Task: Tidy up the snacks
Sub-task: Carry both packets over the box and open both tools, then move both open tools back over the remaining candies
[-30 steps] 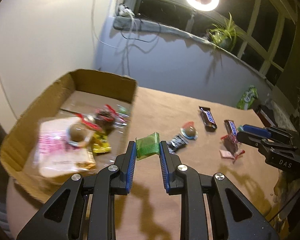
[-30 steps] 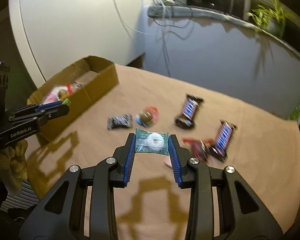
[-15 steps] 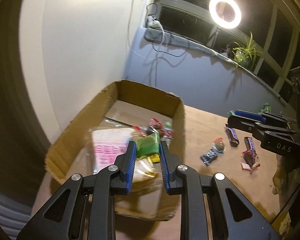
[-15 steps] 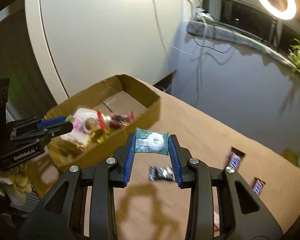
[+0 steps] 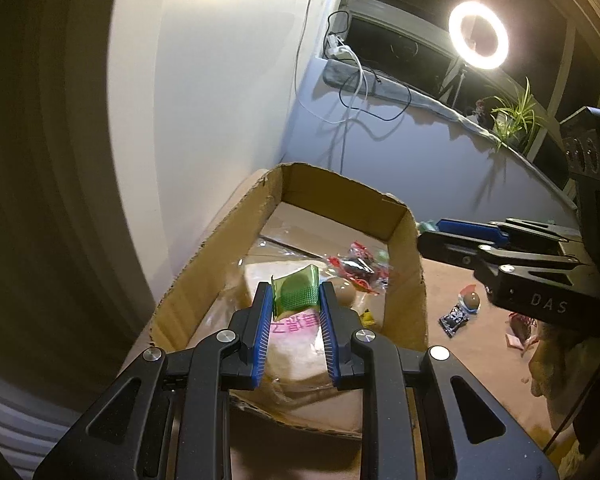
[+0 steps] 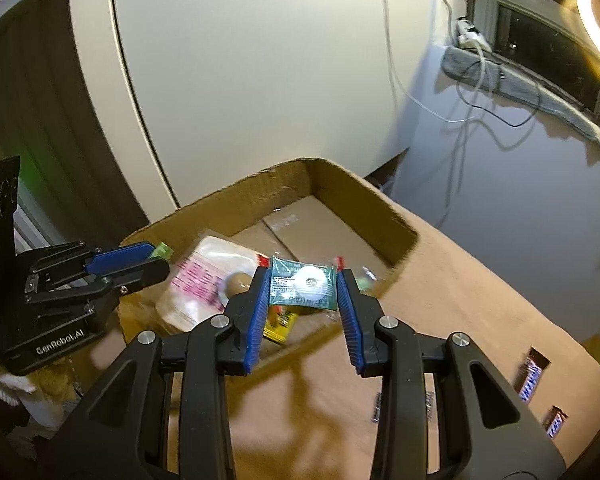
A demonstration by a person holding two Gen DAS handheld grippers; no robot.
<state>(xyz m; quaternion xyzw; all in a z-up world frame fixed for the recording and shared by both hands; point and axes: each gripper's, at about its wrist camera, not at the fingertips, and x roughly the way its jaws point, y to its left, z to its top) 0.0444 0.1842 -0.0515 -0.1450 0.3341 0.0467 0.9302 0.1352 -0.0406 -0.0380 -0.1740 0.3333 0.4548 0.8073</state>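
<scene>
Both packets over the box, several snacks left on the table

The left tool (image 5: 293,300) grips a green packet (image 5: 296,292) mid-frame above the cardboard box (image 5: 404,280); the right tool (image 6: 303,290) grips a teal packet (image 6: 303,288); candy bars (image 6: 532,374) wait lower right.

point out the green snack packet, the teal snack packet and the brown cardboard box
green snack packet (image 5: 296,294), left wrist view, mesh-patterned front
teal snack packet (image 6: 303,283), right wrist view, middle of wrapper
brown cardboard box (image 5: 342,198), left wrist view, far inner wall
</scene>
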